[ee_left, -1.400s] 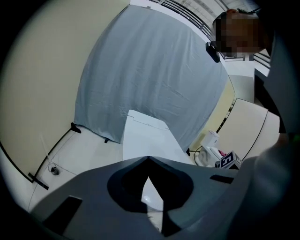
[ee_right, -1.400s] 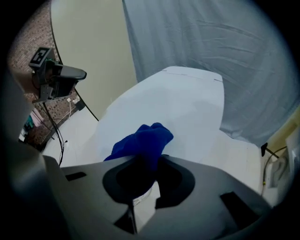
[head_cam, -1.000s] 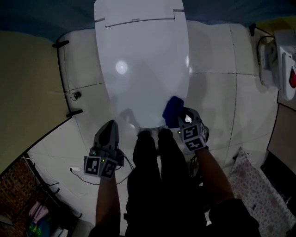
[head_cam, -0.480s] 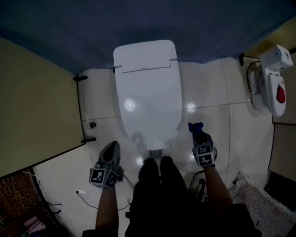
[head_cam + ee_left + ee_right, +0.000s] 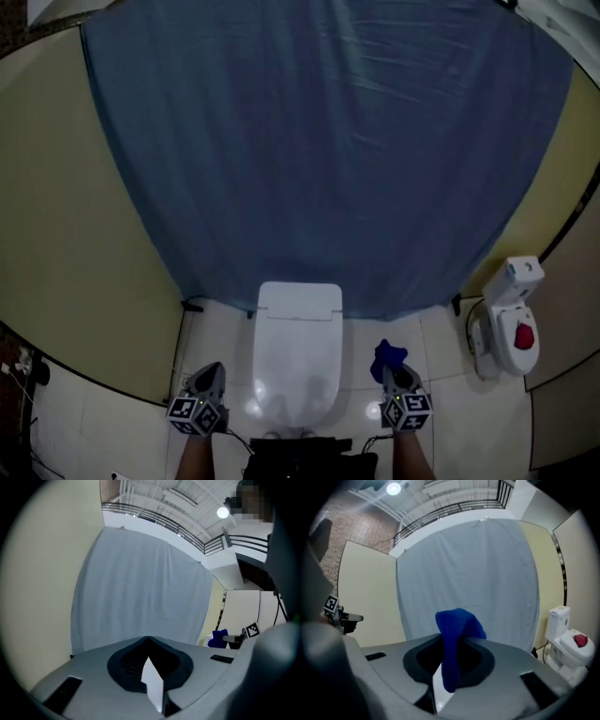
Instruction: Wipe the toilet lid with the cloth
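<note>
Item 1. Toilet lid (image 5: 298,361): white and glossy, lowered flat, with pale light reflections on its surface. It is seen in the head view low in the centre, between the two grippers. Nothing is laid on it.

Item 2. Cloth (image 5: 457,625): deep blue and bunched. It is pinched in the right gripper (image 5: 392,373), whose jaws are closed tight on it. One fold stands up above the jaw tips and another hangs down between the jaws. In the head view the cloth is held to the right of the toilet lid, over the floor, apart from the lid.

Item 3. Left gripper (image 5: 147,639): the jaws are brought together tip to tip and nothing is gripped between them. It is held to the left of the lid, level with the right gripper, and is also apart from the lid.

Item 4. Curtain (image 5: 328,141): grey-blue fabric hung behind the toilet, filling most of the upper head view.

Item 5. Partition walls (image 5: 75,234): pale yellow, set on either side of the curtain.

Item 6. Second white fixture (image 5: 506,319): stood on the floor at the far right, well apart from the toilet, with a red part on its front.

Item 7. Floor (image 5: 225,328): white tiles, shiny.
</note>
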The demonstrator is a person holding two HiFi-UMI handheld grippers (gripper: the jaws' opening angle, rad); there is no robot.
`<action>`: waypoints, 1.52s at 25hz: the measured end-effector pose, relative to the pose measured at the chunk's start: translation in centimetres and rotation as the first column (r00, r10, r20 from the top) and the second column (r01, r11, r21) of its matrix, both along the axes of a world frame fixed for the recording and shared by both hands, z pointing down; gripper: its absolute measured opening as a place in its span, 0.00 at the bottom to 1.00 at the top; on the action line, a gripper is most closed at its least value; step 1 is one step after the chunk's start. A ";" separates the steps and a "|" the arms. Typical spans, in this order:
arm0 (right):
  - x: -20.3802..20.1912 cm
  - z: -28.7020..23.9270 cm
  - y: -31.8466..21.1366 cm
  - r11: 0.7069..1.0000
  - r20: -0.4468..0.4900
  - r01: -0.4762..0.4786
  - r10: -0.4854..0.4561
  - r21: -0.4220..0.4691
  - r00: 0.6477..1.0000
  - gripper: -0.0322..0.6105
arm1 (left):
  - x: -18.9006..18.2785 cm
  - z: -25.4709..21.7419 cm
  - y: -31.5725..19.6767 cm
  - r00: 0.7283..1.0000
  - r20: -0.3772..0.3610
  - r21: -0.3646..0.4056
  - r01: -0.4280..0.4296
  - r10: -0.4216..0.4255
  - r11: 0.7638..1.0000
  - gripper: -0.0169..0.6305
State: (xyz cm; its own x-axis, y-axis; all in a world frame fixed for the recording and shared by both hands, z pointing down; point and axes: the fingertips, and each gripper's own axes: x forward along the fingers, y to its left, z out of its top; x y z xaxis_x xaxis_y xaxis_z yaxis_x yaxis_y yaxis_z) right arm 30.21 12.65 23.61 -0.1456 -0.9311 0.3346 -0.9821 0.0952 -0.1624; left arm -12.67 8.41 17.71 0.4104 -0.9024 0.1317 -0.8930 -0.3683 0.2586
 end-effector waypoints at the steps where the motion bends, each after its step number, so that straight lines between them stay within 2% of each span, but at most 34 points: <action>1: -0.1 -2.2 -0.8 0.998 -0.004 0.017 -0.016 0.053 1.000 0.14 | -0.4 -1.8 -0.4 1.000 -0.020 0.033 0.024 -0.024 0.999 0.01; 5: -0.6 -9.3 -2.2 0.972 -0.050 0.058 -0.048 0.229 0.998 0.14 | -1.6 -7.1 -0.9 0.995 -0.077 0.119 0.066 -0.057 0.991 0.01; 8: -1.9 -13.4 -0.8 0.927 -0.044 0.087 -0.076 0.365 0.996 0.13 | -2.2 -9.2 0.4 0.996 -0.085 0.177 0.039 -0.024 0.983 0.01; 11: -3.2 -15.8 0.6 0.903 -0.037 0.087 -0.079 0.420 0.996 0.13 | -3.6 -11.8 2.3 0.995 -0.101 0.243 0.030 -0.005 0.970 0.01; 15: -5.3 -15.5 0.5 0.921 -0.006 0.033 -0.033 0.389 0.999 0.13 | -7.5 -12.5 3.8 0.996 -0.094 0.288 0.030 -0.003 0.957 0.01; 17: -6.5 -14.9 0.2 0.935 -0.002 0.003 -0.003 0.355 1.000 0.13 | -9.5 -12.5 4.4 0.995 -0.103 0.278 0.039 -0.011 0.960 0.01; 20: -8.1 -14.9 0.5 0.940 -0.006 -0.008 0.011 0.341 1.000 0.13 | -11.6 -12.1 4.9 0.995 -0.099 0.247 0.053 -0.029 0.968 0.01; 25: -9.5 -15.6 2.0 0.941 -0.056 -0.014 0.035 0.337 0.998 0.13 | -13.0 -11.9 4.8 0.996 -0.085 0.266 0.039 -0.017 0.963 0.01; 31: -10.2 -15.6 2.8 0.938 -0.068 -0.028 0.055 0.345 0.996 0.13 | -13.0 -11.8 4.6 0.998 -0.060 0.272 -0.003 0.020 0.962 0.01; 38: -10.4 -15.7 2.8 0.941 -0.071 -0.026 0.053 0.338 0.996 0.13 | -14.0 -11.7 5.1 0.998 -0.058 0.280 0.032 -0.017 0.959 0.01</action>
